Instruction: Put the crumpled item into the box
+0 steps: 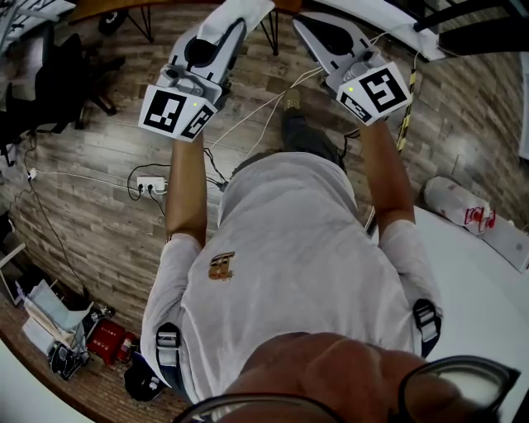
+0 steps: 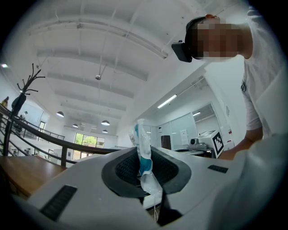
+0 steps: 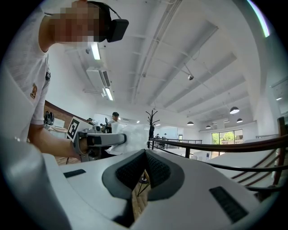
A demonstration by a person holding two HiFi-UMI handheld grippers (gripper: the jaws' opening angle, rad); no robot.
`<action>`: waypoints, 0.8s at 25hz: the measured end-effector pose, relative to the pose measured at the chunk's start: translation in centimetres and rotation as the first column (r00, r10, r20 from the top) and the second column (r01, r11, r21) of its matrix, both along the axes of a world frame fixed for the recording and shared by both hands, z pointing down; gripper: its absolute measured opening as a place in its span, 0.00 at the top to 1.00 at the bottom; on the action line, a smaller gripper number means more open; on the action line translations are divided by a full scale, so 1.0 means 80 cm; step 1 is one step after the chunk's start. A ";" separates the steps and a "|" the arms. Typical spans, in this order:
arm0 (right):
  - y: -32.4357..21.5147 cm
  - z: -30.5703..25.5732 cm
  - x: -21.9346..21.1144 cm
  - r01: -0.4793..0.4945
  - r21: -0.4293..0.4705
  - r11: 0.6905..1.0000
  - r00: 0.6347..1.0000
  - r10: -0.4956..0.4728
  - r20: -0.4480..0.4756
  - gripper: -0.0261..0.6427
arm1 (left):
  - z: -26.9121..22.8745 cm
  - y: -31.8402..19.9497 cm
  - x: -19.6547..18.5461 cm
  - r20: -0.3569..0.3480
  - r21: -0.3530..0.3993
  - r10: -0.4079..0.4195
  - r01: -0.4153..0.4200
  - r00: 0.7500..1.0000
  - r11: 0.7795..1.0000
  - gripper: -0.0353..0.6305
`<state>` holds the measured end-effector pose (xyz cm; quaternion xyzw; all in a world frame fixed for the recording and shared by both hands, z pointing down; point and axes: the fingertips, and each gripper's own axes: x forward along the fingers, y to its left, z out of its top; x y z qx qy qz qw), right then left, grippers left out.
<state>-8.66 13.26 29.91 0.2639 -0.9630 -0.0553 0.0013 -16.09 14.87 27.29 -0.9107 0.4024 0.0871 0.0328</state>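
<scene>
Left gripper view: crumpled item (image 2: 142, 137) pinched between left tongs (image 2: 143, 157); right tongs (image 3: 145, 156) closed, empty.

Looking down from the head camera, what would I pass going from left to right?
Red object on the floor → power strip → left gripper → right gripper → white bag with red print.
</scene>
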 end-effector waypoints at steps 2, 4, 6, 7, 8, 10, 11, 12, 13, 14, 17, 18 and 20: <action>-0.028 0.003 0.005 -0.003 0.003 1.000 1.000 0.003 -0.009 0.92 | 0.003 -0.029 0.006 0.004 -0.004 0.005 -0.005 1.000 1.000 0.84; -0.058 0.005 0.011 -0.006 0.003 1.000 1.000 0.006 -0.015 0.92 | 0.005 -0.058 0.011 0.007 -0.007 0.009 -0.009 1.000 1.000 0.84; -0.087 0.007 0.017 -0.009 0.002 1.000 1.000 0.009 -0.015 0.91 | 0.008 -0.086 0.016 0.011 -0.011 0.014 -0.014 1.000 1.000 0.84; -0.102 0.008 0.019 -0.010 0.002 1.000 1.000 0.010 -0.015 0.92 | 0.010 -0.100 0.018 0.014 -0.013 0.016 -0.016 1.000 1.000 0.84; -0.118 0.009 0.021 -0.010 0.002 1.000 1.000 0.010 -0.016 0.91 | 0.012 -0.115 0.019 0.017 -0.016 0.018 -0.017 1.000 1.000 0.84; -0.149 0.013 0.023 -0.009 0.001 1.000 1.000 0.009 -0.019 0.92 | 0.016 -0.146 0.022 0.023 -0.022 0.020 -0.020 1.000 1.000 0.84; -0.164 0.014 0.025 -0.009 0.000 1.000 1.000 0.009 -0.020 0.92 | 0.017 -0.159 0.024 0.026 -0.024 0.022 -0.021 0.999 0.999 0.84; -0.177 0.014 0.027 -0.009 -0.001 1.000 1.000 0.008 -0.022 0.91 | 0.017 -0.171 0.026 0.029 -0.026 0.023 -0.022 0.999 0.999 0.84; -0.189 0.013 0.029 -0.008 -0.003 1.000 1.000 0.008 -0.024 0.92 | 0.017 -0.183 0.029 0.031 -0.029 0.025 -0.024 0.999 0.999 0.84; -0.200 0.013 0.031 -0.007 -0.004 1.000 1.000 0.007 -0.027 0.91 | 0.016 -0.194 0.032 0.035 -0.033 0.028 -0.027 0.999 0.999 0.84; -0.237 0.014 0.036 -0.002 -0.007 1.000 0.999 0.002 -0.041 0.92 | 0.021 -0.229 0.041 0.049 -0.052 0.043 -0.040 0.998 0.998 0.84; -0.251 0.015 0.038 0.000 -0.008 1.000 0.999 0.000 -0.044 0.92 | 0.023 -0.241 0.045 0.055 -0.059 0.047 -0.044 0.997 0.997 0.84; -0.276 0.016 0.041 0.003 -0.008 1.000 0.999 -0.003 -0.049 0.92 | 0.028 -0.263 0.050 0.065 -0.074 0.055 -0.051 0.996 0.996 0.84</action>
